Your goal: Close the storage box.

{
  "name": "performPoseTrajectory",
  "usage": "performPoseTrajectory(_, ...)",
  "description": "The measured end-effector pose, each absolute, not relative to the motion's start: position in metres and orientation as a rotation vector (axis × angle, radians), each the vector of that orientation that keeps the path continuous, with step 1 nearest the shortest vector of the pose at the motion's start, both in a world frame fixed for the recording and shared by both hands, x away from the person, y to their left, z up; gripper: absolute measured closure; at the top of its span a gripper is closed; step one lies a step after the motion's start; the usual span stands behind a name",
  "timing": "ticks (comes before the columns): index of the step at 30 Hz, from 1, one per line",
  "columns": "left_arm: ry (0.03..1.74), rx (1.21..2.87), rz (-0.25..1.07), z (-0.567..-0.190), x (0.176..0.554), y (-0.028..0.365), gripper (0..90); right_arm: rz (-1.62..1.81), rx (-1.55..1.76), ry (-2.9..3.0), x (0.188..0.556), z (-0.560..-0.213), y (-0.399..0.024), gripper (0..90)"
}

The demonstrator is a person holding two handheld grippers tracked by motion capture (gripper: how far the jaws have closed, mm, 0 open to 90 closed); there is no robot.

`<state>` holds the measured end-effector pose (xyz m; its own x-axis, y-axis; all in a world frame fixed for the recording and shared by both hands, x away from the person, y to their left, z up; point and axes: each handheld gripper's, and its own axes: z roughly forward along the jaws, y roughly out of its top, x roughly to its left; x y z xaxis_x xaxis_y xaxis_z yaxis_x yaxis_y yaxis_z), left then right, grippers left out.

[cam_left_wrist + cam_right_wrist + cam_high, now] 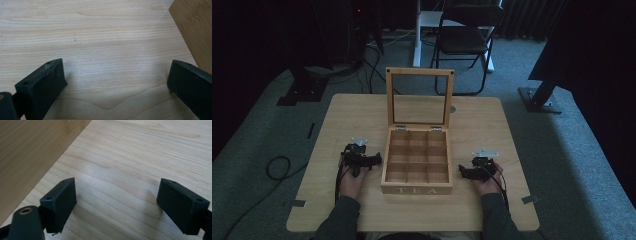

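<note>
- A black folding chair (466, 37) is seen on the grey carpet (582, 150) beyond the light wooden table (347, 117).
- A white upright post (417, 32) is noted left of the chair.
- Black cables (278, 167) are looped on the carpet, left of the table.
- Black stand bases (302, 90) are seen at the far left and far right.

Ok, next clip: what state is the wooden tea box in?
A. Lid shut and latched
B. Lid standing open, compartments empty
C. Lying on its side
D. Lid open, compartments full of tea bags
B: in the high view the tea box sits upright on the table with its glass lid standing open at the back, and the compartments show bare wood.
</note>
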<state>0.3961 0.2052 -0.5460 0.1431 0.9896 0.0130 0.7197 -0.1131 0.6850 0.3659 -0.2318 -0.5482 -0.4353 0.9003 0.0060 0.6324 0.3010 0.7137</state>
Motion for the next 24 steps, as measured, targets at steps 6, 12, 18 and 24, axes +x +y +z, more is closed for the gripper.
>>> performPoseTrajectory(6,1.639,1.888,0.665,-0.546,0.395,0.206,1.6,0.928,1.345,2.201,0.367,-0.548,-0.232,15.0)
performPoseTrajectory(12,1.695,1.847,0.688,-0.546,0.390,0.215,1.6,0.908,1.336,2.245,0.369,-0.543,-0.228,28.0)
performPoseTrajectory(18,1.692,1.851,0.686,-0.546,0.389,0.218,1.6,0.854,1.347,2.293,0.374,-0.536,-0.223,39.8)
performPoseTrajectory(24,1.676,1.860,0.680,-0.546,0.387,0.219,1.6,0.858,1.324,2.313,0.377,-0.536,-0.224,36.6)
